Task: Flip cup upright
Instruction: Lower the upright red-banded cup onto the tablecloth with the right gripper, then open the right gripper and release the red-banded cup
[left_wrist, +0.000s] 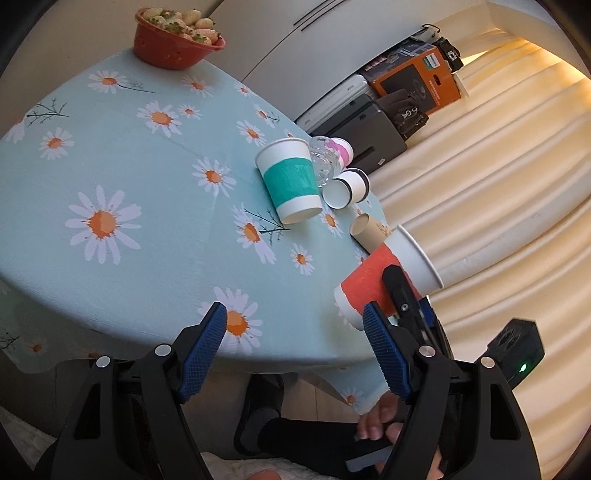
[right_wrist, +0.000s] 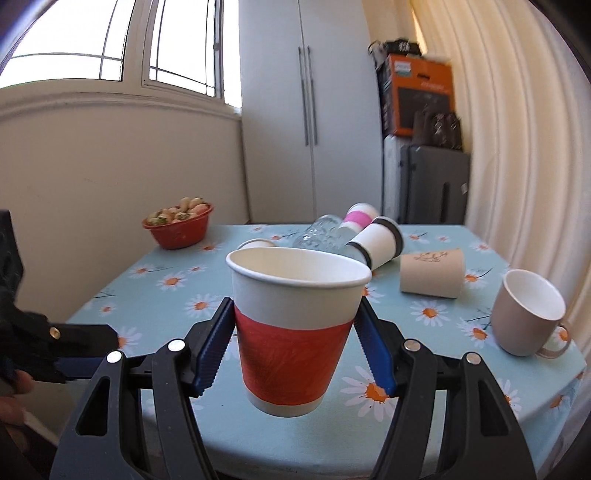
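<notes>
My right gripper (right_wrist: 295, 328) is shut on a white paper cup with a red band (right_wrist: 293, 332). The cup is upright, mouth up, held just above the near edge of the table. The left wrist view shows the same cup (left_wrist: 384, 273) from the side with the right gripper's finger on it. My left gripper (left_wrist: 295, 332) is open and empty, over the table's near edge, left of the cup.
The table has a light-blue daisy cloth (right_wrist: 443, 321). On it: a teal-band cup (left_wrist: 290, 179), a black-rimmed cup (right_wrist: 380, 242) and a beige cup (right_wrist: 432, 273) on their sides, a clear glass (right_wrist: 321, 232), a pink-band cup (right_wrist: 358, 218), a beige mug (right_wrist: 528, 314), a red bowl (right_wrist: 179, 227).
</notes>
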